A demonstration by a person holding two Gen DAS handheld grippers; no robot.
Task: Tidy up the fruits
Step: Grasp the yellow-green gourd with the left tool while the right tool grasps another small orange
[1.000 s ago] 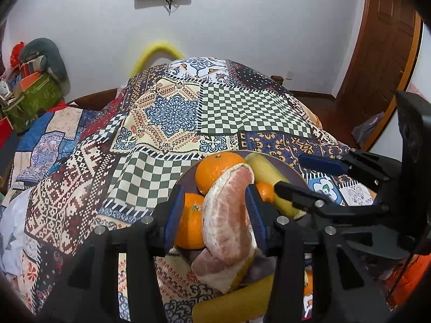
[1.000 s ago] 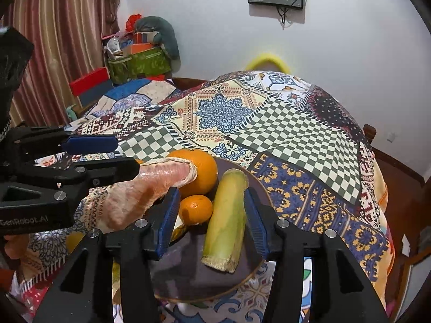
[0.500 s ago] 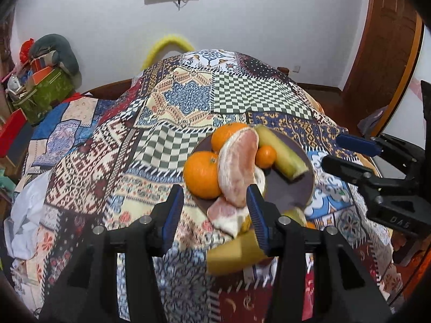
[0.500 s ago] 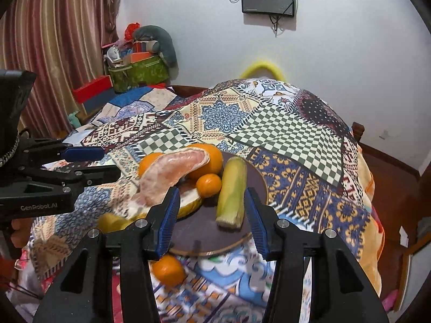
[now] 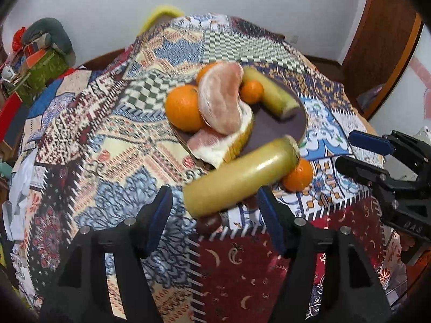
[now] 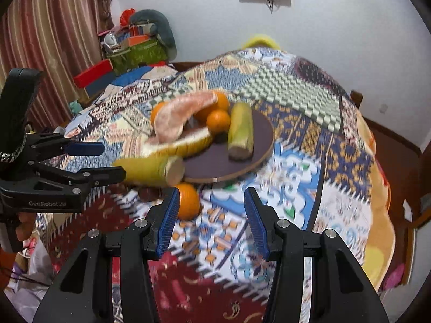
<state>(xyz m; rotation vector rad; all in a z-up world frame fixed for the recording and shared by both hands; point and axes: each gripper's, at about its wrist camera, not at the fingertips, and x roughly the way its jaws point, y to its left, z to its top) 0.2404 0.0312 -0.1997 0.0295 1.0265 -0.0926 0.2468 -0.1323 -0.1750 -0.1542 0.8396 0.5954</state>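
Dark fruit (image 5: 208,224) under sugarcane (image 5: 239,177), blurred

Four round oranges (image 5: 185,111), two yellow-green cane cylinders (image 5: 239,177), two peeled pink pomelo pieces (image 5: 221,99), one dark round plate (image 5: 277,126).

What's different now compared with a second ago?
The left gripper has let go of the peeled pomelo, now lying on the plate; its fingers have just been opening, and it has backed away. The right gripper also pulled back, still open and empty. Oranges and the plate's other fruit stayed put.
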